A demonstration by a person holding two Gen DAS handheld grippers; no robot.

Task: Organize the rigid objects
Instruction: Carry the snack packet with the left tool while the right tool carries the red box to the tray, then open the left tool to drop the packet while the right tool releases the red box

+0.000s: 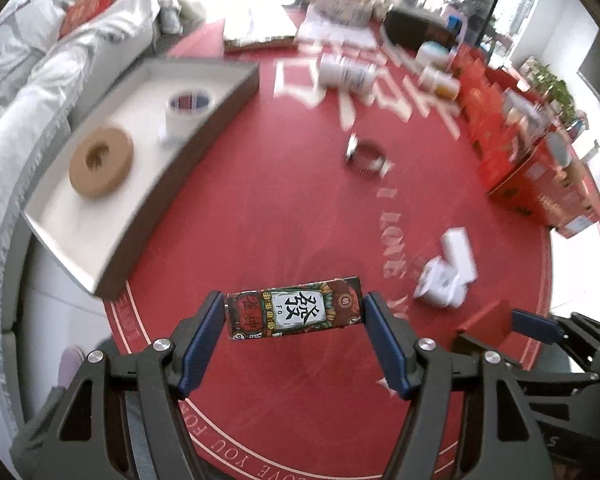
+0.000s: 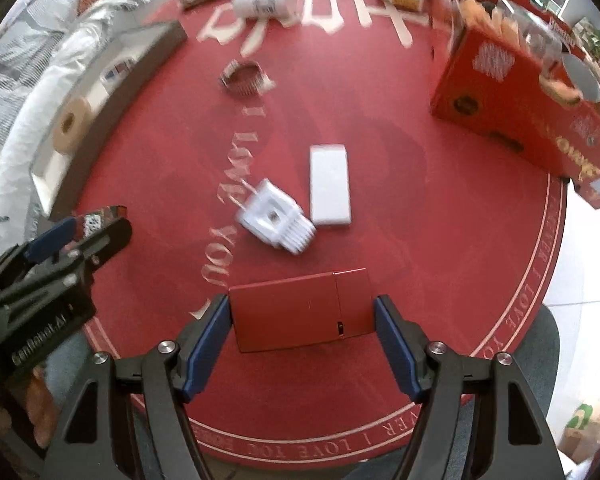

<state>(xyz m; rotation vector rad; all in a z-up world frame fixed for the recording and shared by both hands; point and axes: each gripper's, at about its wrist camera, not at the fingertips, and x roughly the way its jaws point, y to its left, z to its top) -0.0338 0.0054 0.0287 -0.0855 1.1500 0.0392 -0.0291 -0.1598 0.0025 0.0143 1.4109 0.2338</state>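
My left gripper [image 1: 295, 322] is shut on a small printed box with Chinese characters [image 1: 294, 308], held end to end above the red round tablecloth. My right gripper [image 2: 302, 318] is shut on a plain red box [image 2: 300, 308], also lifted off the cloth. Each gripper shows in the other's view: the right gripper [image 1: 512, 320] at the lower right, the left gripper [image 2: 80, 226] at the left. A shallow grey tray [image 1: 204, 128] at the upper left holds a brown tape roll [image 1: 102, 162] and a white tape roll [image 1: 186, 110].
On the cloth lie a white flat box [image 2: 329, 186], a white plug adapter [image 2: 274, 216], a metal watch band [image 2: 244, 76] and white bottles [image 2: 266, 2]. A big red carton [image 2: 512, 116] stands at the right. A white sofa [image 1: 28, 92] lines the left.
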